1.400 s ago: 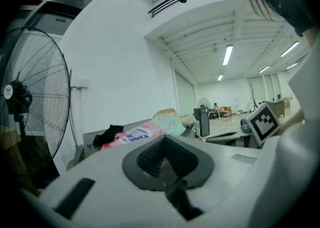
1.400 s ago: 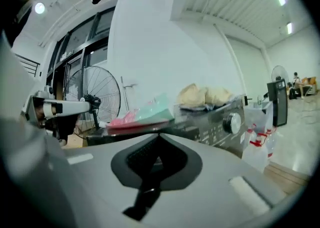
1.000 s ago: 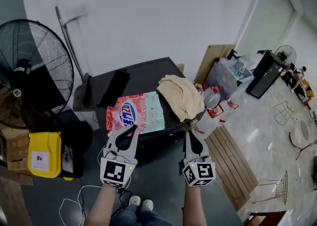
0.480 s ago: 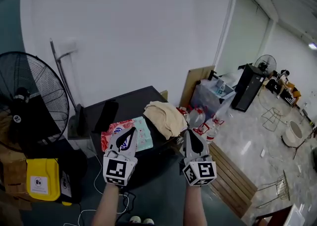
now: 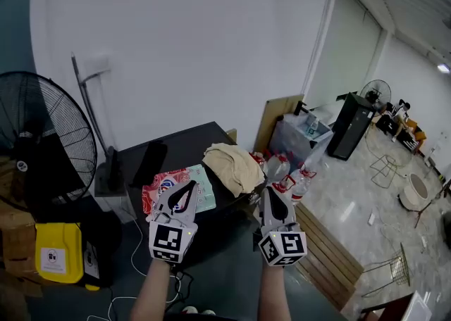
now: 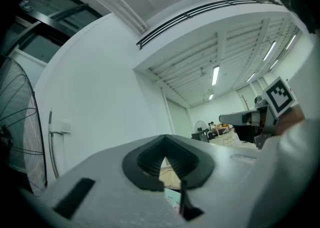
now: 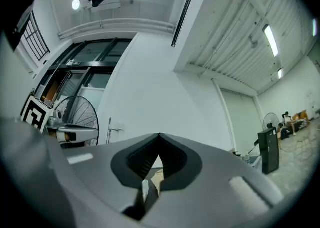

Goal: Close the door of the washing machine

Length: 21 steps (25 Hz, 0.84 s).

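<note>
Raised since a second ago, the left gripper (image 5: 188, 189) and right gripper (image 5: 271, 194) are hovering before the black machine (image 5: 194, 142), both with jaws pressed together, empty.

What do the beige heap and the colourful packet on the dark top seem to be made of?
Beige heap: soft matte cloth, judging by its loose folds. Colourful packet: probably thin printed plastic film, lying flat; its finish is too small to tell.
</note>
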Available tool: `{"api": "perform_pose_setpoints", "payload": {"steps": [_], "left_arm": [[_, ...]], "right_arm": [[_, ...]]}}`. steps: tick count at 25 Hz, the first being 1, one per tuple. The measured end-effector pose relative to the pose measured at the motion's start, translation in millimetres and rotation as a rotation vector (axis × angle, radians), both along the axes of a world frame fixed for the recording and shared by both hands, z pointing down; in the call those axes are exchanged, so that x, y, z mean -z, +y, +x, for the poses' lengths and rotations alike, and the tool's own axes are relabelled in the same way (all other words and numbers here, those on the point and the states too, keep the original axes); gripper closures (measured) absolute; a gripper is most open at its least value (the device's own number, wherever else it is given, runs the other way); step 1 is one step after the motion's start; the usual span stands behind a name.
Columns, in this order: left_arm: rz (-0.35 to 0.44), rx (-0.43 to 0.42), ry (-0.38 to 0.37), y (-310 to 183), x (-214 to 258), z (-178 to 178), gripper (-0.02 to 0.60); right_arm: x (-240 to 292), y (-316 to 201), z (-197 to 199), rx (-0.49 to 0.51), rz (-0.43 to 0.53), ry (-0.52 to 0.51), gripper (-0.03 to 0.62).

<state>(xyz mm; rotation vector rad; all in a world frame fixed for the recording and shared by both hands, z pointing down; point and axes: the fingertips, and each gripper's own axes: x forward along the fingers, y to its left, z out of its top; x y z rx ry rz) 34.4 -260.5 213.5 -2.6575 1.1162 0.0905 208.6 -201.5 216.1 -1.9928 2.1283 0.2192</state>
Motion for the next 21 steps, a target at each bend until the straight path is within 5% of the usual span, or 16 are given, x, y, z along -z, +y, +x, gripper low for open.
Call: {"api": "perform_pose_setpoints", "payload": {"steps": [21], "left_arm": [[-0.010,0.000,-0.005,16,-3,-12,0.574]], "right_arm": [[-13,12,-16,0.014,-0.035,-0.011,0.582]]}}
